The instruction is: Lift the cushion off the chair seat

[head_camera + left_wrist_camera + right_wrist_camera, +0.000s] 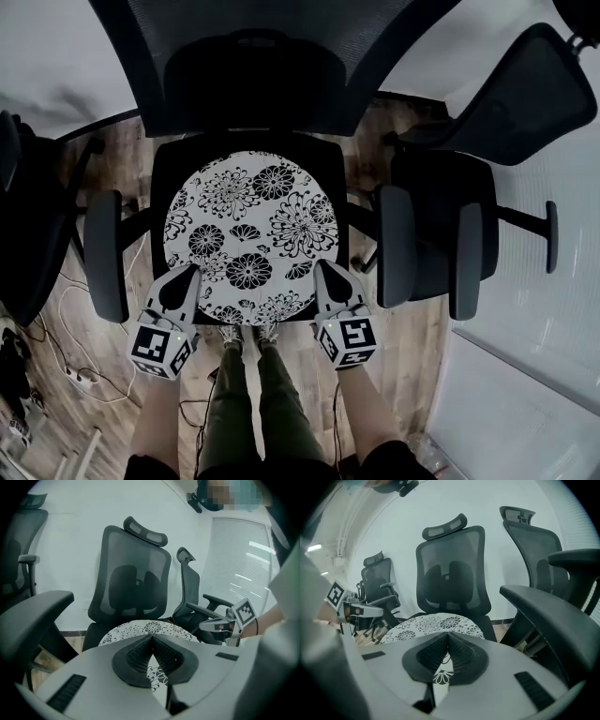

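The round flowered cushion (251,234) lies flat on the black chair seat (323,155), between the two armrests (103,253). Both grippers are at its near edge (one on each side of the person's legs (253,403)). The left gripper (187,274) has its jaws together with nothing between them, and the right gripper (323,269) is likewise closed and empty. Whether either tip touches the fabric cannot be told.
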Action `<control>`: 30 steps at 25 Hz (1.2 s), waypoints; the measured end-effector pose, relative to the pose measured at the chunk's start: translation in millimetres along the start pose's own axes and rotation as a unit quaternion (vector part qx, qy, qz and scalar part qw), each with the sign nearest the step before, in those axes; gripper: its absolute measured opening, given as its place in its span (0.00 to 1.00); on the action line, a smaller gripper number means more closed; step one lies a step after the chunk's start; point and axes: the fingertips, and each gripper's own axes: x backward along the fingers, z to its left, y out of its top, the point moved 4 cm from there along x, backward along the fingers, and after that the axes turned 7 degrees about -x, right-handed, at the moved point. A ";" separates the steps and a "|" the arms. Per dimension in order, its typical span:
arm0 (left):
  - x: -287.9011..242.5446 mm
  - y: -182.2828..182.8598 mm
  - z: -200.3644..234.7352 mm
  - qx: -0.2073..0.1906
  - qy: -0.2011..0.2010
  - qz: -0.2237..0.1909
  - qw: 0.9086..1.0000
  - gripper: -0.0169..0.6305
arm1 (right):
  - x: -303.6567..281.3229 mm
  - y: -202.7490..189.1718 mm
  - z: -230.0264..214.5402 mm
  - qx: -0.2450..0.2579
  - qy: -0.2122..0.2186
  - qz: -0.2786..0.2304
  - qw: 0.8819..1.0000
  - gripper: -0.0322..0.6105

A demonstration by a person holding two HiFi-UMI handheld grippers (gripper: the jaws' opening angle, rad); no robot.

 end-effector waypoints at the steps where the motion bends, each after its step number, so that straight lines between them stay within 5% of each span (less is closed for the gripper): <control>1: -2.0 -3.3 0.1 0.002 0.000 0.003 1.000 0.04 | -2.0 -3.5 -0.6 0.002 0.000 0.004 1.000 0.07; 30: -24.7 -64.0 6.7 0.050 -0.001 0.051 0.997 0.05 | -28.4 -58.2 -9.1 -0.013 -0.005 0.049 0.999 0.07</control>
